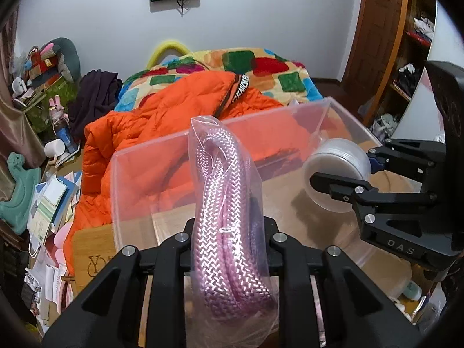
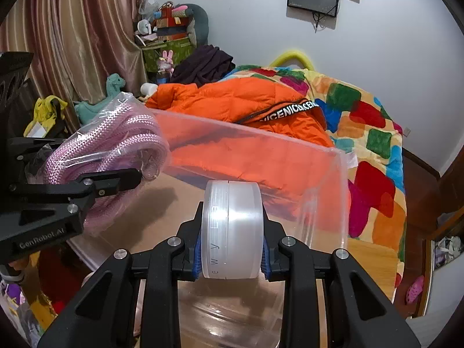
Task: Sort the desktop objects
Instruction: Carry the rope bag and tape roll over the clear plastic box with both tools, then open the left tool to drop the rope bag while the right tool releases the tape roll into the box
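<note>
Above clear plastic bin [image 1: 220, 133]: left tongs [image 1: 232, 249] clamped on bagged pink braided rope [image 1: 226, 203], right tongs [image 2: 230, 256] clamped on round translucent plastic case [image 2: 232, 226], likely held for dropping inside.

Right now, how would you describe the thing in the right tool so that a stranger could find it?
Find the clear bin in front of the bed. Over its right side, the right tool grips a round frosted jar on edge. Unlike the pink rope beside it, it is hard, pale and unbagged.
</note>
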The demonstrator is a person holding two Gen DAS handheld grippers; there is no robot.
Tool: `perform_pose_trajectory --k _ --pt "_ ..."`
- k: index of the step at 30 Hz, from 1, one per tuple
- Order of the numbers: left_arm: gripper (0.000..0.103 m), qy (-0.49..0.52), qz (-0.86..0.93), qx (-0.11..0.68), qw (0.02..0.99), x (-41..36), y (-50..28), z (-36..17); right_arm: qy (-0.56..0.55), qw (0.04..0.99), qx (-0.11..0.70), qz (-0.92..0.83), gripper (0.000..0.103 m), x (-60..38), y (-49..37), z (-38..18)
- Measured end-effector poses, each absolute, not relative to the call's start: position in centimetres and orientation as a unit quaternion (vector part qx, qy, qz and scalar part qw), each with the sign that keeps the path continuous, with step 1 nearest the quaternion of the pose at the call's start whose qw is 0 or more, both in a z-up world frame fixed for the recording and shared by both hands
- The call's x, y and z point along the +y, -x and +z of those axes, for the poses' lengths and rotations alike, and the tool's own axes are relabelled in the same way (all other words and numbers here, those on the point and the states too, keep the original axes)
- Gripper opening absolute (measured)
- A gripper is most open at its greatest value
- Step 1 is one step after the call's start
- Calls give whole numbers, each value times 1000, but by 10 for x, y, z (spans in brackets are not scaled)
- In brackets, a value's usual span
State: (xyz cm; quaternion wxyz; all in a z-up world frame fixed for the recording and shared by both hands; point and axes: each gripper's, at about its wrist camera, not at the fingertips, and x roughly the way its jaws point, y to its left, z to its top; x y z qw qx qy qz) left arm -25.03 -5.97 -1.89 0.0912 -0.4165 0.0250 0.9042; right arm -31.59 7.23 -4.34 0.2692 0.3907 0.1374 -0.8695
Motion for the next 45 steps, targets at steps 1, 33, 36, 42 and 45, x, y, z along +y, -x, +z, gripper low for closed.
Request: perform_pose_trajectory --k 1,33,36,42,45 --pt "21 419 903 26 92 -59 251 -20 -393 269 139 -869 27 71 316 -44" --pt "55 410 908 59 68 -58 243 -20 -383 220 191 -877 29 55 306 -48" --pt "58 405 910 50 69 -61 239 -14 -371 212 194 -883 33 58 301 -43" --pt "64 396 915 31 74 -66 231 -2 -340 203 175 -901 54 69 289 -22" --pt "76 381 921 22 81 -66 221 7 -324 193 169 -911 59 74 281 -12"
